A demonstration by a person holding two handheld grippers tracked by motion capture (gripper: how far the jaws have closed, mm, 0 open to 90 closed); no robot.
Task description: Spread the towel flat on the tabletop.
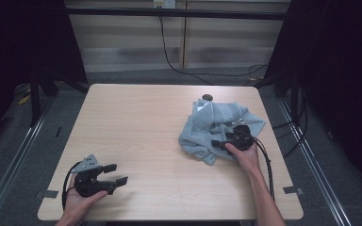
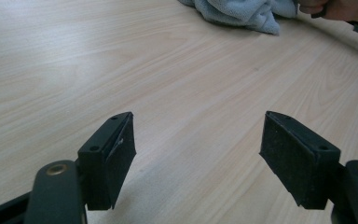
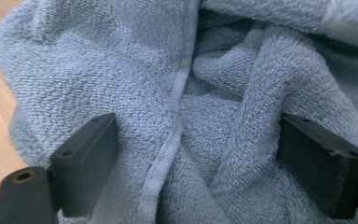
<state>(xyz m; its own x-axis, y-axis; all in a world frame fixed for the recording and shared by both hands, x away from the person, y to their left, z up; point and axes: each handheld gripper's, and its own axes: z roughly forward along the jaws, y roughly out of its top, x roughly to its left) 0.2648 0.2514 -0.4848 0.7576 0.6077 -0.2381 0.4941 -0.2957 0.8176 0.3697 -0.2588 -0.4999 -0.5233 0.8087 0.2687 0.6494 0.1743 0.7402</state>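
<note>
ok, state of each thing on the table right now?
towel: crumpled in a heap, not folded
left tool: open, empty, low over bare table
right tool: jaws wide, pushed into the towel folds, cloth between them, pads not clamped

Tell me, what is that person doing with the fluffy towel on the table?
A person holds a two-jaw gripper in each hand at a wooden table. The right gripper is pushed into a crumpled light blue towel, its jaws wide open with folds and a hem of the cloth between them, not yet pinched. The left gripper waits open above bare wood near the table's front left corner, far from the towel.
</note>
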